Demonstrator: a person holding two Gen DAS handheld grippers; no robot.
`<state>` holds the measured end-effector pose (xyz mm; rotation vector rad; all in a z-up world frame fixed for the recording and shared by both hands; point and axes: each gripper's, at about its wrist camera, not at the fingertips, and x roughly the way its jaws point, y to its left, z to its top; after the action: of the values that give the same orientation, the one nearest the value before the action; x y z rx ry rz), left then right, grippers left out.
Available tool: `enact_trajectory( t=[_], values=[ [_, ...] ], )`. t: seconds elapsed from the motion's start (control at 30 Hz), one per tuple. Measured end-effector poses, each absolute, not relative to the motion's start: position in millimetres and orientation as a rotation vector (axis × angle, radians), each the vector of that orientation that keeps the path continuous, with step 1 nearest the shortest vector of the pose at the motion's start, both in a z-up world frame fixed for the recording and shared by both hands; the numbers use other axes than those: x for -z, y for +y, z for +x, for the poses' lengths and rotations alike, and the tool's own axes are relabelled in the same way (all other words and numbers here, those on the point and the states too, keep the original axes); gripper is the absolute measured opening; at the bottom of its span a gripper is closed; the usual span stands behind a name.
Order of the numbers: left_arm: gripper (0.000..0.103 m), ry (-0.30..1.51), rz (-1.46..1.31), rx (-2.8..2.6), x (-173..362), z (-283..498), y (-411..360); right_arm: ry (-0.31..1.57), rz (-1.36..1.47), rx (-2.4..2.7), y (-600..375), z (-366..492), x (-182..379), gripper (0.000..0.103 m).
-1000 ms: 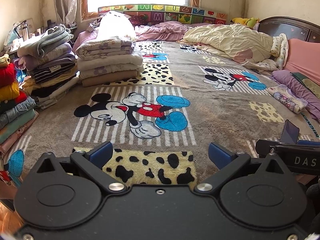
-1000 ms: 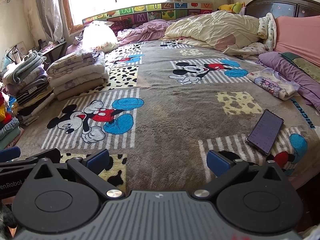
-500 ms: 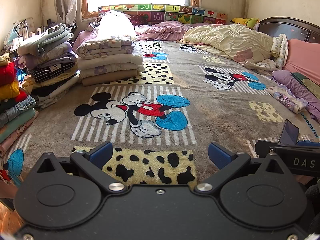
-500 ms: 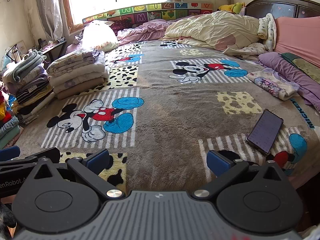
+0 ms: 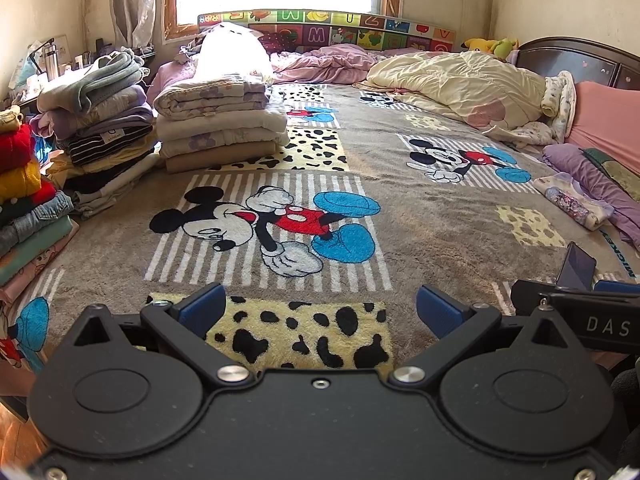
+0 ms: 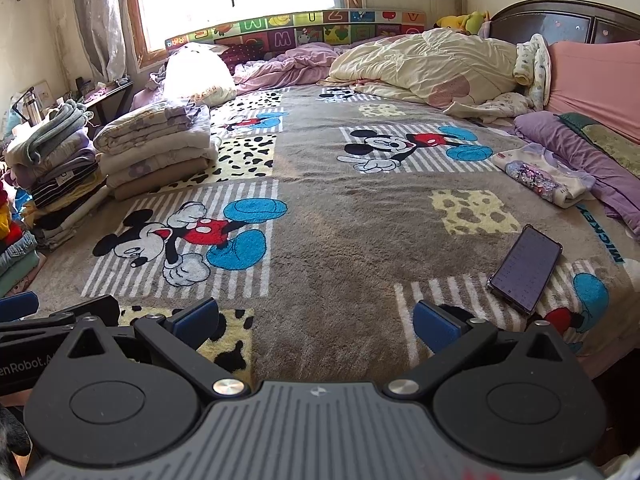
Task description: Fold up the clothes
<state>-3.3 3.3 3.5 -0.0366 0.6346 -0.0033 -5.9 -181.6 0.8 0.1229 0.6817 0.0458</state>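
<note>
You hold both tools at the near edge of the bed, side by side and pointed across it toward the window. Your left gripper [image 5: 318,308] has its blue-padded jaws spread wide with nothing between them, above a yellow patch with black spots on the blanket [image 5: 420,216]. Your right gripper [image 6: 316,318] is likewise spread wide and empty, over grey pile at the blanket's near edge.

The clothes lie away from both tools. A folded pale garment with a sequin patch [image 6: 540,176] sits on the right side of the bed, touching the purple bedding [image 6: 580,148] beyond it. On the far left stands a stack of folded quilts [image 5: 218,124], and left of that a pile of folded clothes [image 5: 100,120] topped by a grey towel. More folded clothes in red, yellow and denim [image 5: 24,184] are stacked at the near left edge.

A phone [image 6: 526,268] lies screen up on the blanket, just beyond and to the right of your right gripper. A crumpled cream duvet [image 5: 460,80] lies far right by the dark headboard [image 6: 568,16].
</note>
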Motion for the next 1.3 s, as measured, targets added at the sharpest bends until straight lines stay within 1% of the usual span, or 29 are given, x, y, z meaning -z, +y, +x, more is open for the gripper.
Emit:
enact_trajectory(
  t=[0.57,0.83,0.9,1.0,1.1,1.2,1.3],
  values=[
    [0.103,0.634,-0.033,-0.009,-7.5,0.6,3.3,0.683,0.123,-0.043,-179.8,-0.6,-2.6,0.103],
    [0.103,0.658,0.016,-0.019,-2.3,27.0,-16.1,0.696,0.168,-0.064,-201.2,26.5,12.3,0.103],
    [0.103,0.661,0.012,-0.013,0.6,40.4,-25.0,0.684,0.22,-0.08,-216.3,35.6,18.3,0.103],
    [0.103,0.672,0.024,0.036,2.7,67.4,-46.8,0.693,0.376,-0.108,-252.0,53.0,32.2,0.103],
    [0.103,0.654,0.031,0.107,-4.4,97.8,-76.6,0.676,0.481,-0.072,-295.8,69.7,43.1,0.103],
    [0.103,0.632,0.019,0.206,-14.7,130.3,-110.2,0.604,0.569,0.02,-347.5,82.6,47.9,0.103],
    [0.103,0.595,-0.01,0.316,-22.7,163.8,-147.1,0.49,0.659,0.128,-404.8,94.2,52.7,0.103]
  ],
)
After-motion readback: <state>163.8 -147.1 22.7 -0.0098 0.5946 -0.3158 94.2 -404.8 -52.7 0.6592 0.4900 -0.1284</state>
